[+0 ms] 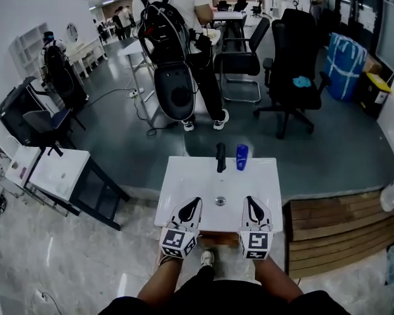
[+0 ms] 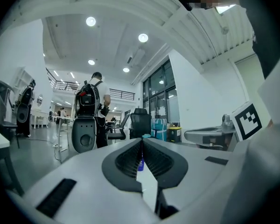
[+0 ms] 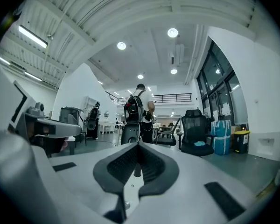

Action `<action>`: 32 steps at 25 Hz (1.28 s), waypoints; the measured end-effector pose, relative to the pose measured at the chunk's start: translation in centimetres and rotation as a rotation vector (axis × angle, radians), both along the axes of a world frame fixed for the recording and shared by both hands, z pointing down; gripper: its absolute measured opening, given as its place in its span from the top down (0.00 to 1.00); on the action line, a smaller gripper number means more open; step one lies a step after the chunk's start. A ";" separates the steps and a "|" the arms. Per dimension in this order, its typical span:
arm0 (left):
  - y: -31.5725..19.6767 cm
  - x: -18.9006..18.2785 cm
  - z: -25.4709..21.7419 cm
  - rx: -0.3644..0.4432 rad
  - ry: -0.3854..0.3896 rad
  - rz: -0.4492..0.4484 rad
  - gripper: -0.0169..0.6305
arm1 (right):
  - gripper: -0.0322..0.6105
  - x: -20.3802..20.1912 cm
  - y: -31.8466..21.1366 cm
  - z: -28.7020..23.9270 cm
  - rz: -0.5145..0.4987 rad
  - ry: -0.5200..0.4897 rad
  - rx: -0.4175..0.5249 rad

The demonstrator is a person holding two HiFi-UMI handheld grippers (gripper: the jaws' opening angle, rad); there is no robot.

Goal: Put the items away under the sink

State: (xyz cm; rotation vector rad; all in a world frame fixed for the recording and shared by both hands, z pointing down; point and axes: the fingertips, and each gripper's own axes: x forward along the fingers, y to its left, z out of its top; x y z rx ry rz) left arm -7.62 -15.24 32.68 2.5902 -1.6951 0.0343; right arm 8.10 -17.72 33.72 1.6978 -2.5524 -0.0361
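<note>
A white sink top (image 1: pixel 184 189) with a round drain (image 1: pixel 220 201) stands in front of me. At its far edge are a blue bottle (image 1: pixel 241 157) and a black upright item (image 1: pixel 220 157), either a bottle or a tap. My left gripper (image 1: pixel 196 202) and right gripper (image 1: pixel 249 201) hover side by side over the near edge, both shut and holding nothing. In the left gripper view the jaws (image 2: pixel 141 143) meet at the tips and the blue bottle (image 2: pixel 140 164) shows behind them. The right gripper (image 3: pixel 138 146) view shows the black item (image 3: pixel 137 171) beyond its shut jaws.
A person with a black backpack (image 1: pixel 177 51) stands a few steps beyond the sink. Black office chairs (image 1: pixel 295 64) and a blue bag (image 1: pixel 345 64) are farther back on the right. A white table (image 1: pixel 52 172) stands at the left, and wooden steps (image 1: pixel 341 231) lie at the right.
</note>
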 end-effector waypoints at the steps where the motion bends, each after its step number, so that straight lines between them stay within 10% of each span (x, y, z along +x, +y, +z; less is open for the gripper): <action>1: -1.2 -0.5 -0.2 0.001 -0.002 0.001 0.94 | 0.92 -0.4 -1.0 -0.4 0.001 -0.010 -0.002; 23: -15.9 -7.3 3.4 -0.080 0.020 0.126 0.94 | 0.91 -5.1 -17.8 7.9 0.152 0.074 -0.172; 32: -19.5 -7.7 6.3 -0.115 -0.028 0.146 0.94 | 0.46 -3.6 -24.7 14.0 0.291 0.074 -0.301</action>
